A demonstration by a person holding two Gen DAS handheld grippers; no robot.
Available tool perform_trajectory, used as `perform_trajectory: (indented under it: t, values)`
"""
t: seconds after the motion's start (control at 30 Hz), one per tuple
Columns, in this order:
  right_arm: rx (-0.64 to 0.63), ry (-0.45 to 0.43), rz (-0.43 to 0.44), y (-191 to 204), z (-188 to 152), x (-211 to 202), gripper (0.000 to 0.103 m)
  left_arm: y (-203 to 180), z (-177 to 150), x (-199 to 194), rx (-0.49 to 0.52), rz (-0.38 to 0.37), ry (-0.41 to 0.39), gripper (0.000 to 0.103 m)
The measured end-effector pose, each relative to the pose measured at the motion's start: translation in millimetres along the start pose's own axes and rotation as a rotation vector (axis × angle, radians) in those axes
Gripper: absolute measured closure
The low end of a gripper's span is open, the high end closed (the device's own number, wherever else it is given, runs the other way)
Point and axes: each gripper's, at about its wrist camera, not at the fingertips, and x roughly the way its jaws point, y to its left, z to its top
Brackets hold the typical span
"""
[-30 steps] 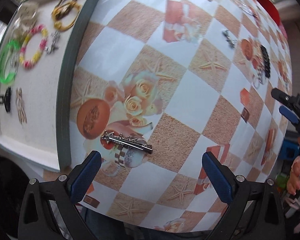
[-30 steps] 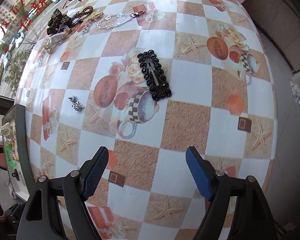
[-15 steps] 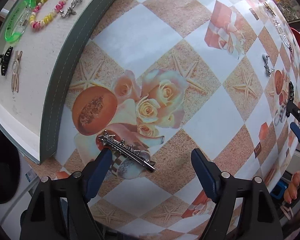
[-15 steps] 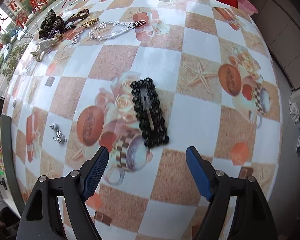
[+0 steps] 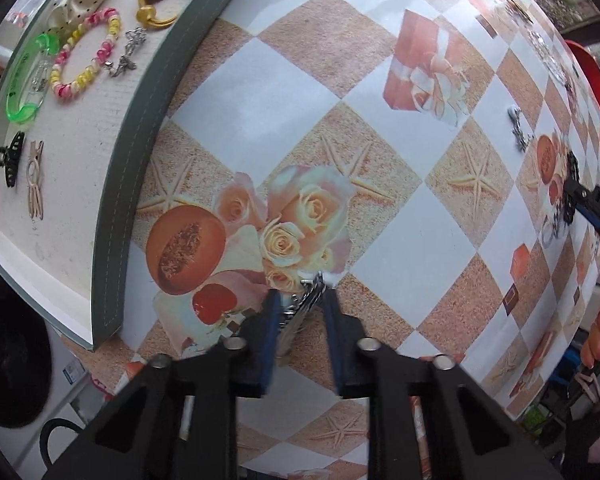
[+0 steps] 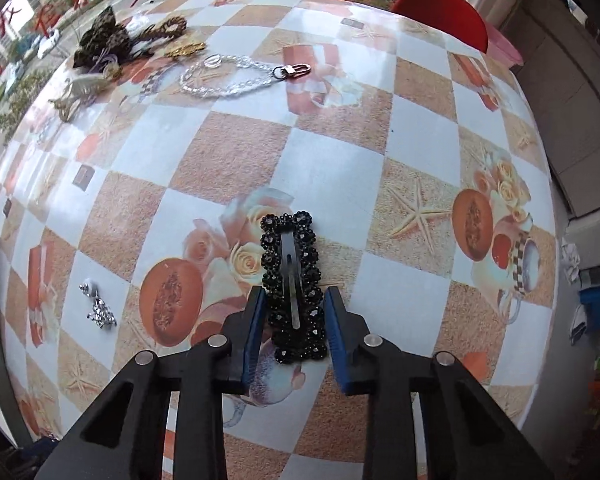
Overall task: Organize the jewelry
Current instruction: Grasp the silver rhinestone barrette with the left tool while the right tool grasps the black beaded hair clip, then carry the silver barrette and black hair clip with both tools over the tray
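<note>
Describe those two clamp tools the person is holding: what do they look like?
Both match: the left gripper and right gripper have matte black angular fingers with cut-out slots, silver round pins at the joints and blue pads inside. Seen from the left camera, the right one bears white lettering.

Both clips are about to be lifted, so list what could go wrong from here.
1. The left hand-held gripper, jaws just closing, catches the thin silver hair clip only at one end; it may pivot or slip out when lifted.
2. The right hand-held gripper, jaws also just closing, straddles the lower part of the black beaded clip; its bumpy beads may let it tilt or slide.
</note>
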Motion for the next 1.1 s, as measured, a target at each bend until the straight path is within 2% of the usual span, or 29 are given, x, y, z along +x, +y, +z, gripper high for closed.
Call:
perform_trajectory:
  t: [0.1,0.3,0.63,0.9,1.1]
  values:
    - [0.017,0.009,0.02,1,-2,-2,0.071,-12,-4,3,0.061,0.003,-0.002,0.087]
    - [0.101,0.037,0.103,-9,-24,-15,0.071,-24,-15,-5,0.181,-0.003,-0.01,0.087]
    - [0.203,0.079,0.234,-8,-77,-56,0.071,-47,-16,-38,0.317,-0.057,-0.041,0.087]
    - [0.273,0.075,0.261,3,-106,-85,0.071,-62,-5,-58,0.479,-0.09,-0.069,0.087]
    - [0.333,0.057,0.256,22,-116,-98,0.071,-47,-5,-69,0.584,-0.123,-0.083,0.087]
